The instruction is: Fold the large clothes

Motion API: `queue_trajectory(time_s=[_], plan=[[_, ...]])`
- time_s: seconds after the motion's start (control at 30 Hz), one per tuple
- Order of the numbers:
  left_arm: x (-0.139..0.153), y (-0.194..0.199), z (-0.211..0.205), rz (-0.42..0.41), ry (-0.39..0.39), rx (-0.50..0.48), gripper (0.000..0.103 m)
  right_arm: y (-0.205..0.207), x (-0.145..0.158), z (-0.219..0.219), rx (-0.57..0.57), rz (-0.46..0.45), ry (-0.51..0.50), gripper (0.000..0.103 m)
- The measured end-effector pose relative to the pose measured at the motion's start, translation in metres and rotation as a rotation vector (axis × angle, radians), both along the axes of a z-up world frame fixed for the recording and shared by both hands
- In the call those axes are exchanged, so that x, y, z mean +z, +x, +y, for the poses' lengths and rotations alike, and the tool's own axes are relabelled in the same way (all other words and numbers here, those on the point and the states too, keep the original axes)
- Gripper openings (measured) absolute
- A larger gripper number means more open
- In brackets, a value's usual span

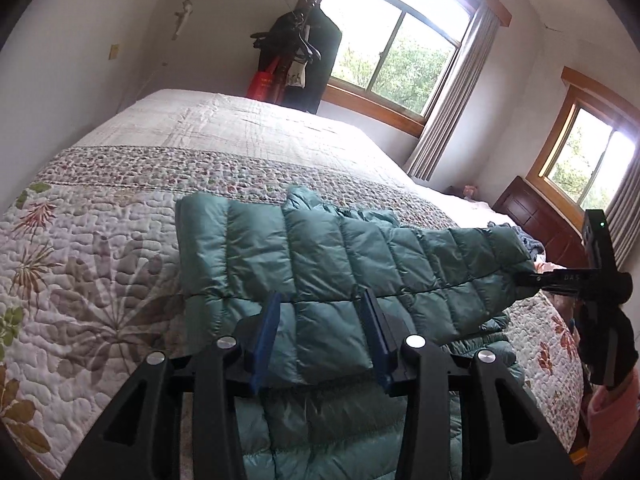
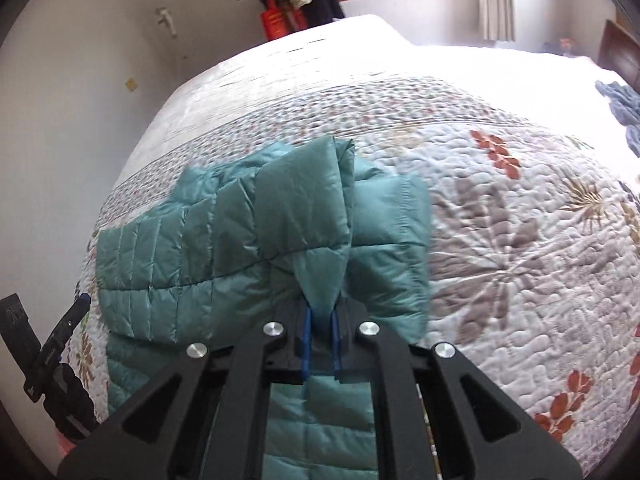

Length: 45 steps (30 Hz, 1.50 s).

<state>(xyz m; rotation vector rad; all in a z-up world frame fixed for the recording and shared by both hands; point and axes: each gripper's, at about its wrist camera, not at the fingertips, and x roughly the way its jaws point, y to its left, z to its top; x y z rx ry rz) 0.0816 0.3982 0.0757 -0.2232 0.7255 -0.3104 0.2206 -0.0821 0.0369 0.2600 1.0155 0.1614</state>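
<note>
A teal quilted puffer jacket (image 1: 320,256) lies partly folded on the floral quilt of the bed (image 1: 100,264). My left gripper (image 1: 320,296) is open, its blue pads (image 1: 266,332) wide apart on either side of the jacket's near fold. In the right wrist view my right gripper (image 2: 320,314) is shut on a pinched tip of the jacket (image 2: 240,232), holding that fold a little above the rest. From the left wrist view the right gripper (image 1: 534,279) grips the jacket's right end. The left gripper (image 2: 76,312) shows at the far left edge of the right wrist view.
A coat stand with dark clothes and a red bag (image 1: 296,56) stands by the far wall. Blue clothing (image 2: 620,108) is piled near the wooden headboard (image 1: 532,216). Two windows with curtains (image 1: 452,96) lie beyond the bed. A gloved hand and pink sleeve (image 1: 616,412) hold the right gripper.
</note>
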Motion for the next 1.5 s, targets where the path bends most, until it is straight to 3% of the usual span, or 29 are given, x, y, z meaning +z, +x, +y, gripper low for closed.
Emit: queue_trajectory(time_s=[0.13,0.33,0.53,0.63,0.8,0.87,1.03,1.17,1.33,1.37,1.5], plan=[[-0.019,0.018,-0.007,0.032,0.067,0.030,0.042,0.008,-0.024,-0.020,-0.054,0.050,-0.046,0.006],[-0.044,0.033,-0.005,0.090,0.137,0.057,0.041,0.017,-0.065,-0.021,-0.036,0.121,-0.025,0.011],[-0.040,0.028,0.004,0.097,0.149,0.080,0.041,0.006,-0.047,-0.022,-0.046,0.071,-0.046,0.025],[-0.018,0.016,0.006,0.029,0.128,0.090,0.042,-0.003,-0.024,-0.020,-0.055,-0.010,-0.043,0.027],[0.000,0.014,-0.025,-0.030,0.195,0.039,0.048,0.003,-0.016,0.006,0.025,-0.041,-0.059,0.027],[-0.009,0.019,-0.035,-0.001,0.212,0.011,0.048,0.010,-0.026,0.014,0.033,-0.016,-0.071,0.027],[-0.046,0.042,-0.029,0.126,0.222,0.046,0.048,0.021,-0.062,0.014,0.009,0.058,-0.109,0.026],[-0.053,0.048,-0.025,0.154,0.207,0.052,0.048,0.019,-0.073,0.017,0.021,0.070,-0.114,0.026],[-0.030,0.019,-0.012,0.131,0.181,0.049,0.049,-0.010,-0.048,0.007,0.048,0.019,-0.007,0.036],[-0.024,0.009,-0.008,0.122,0.177,0.042,0.051,-0.021,-0.042,0.004,0.061,0.005,0.004,0.042],[-0.006,-0.046,0.017,0.119,0.177,0.007,0.067,-0.079,-0.025,-0.007,0.126,-0.026,0.036,0.048]])
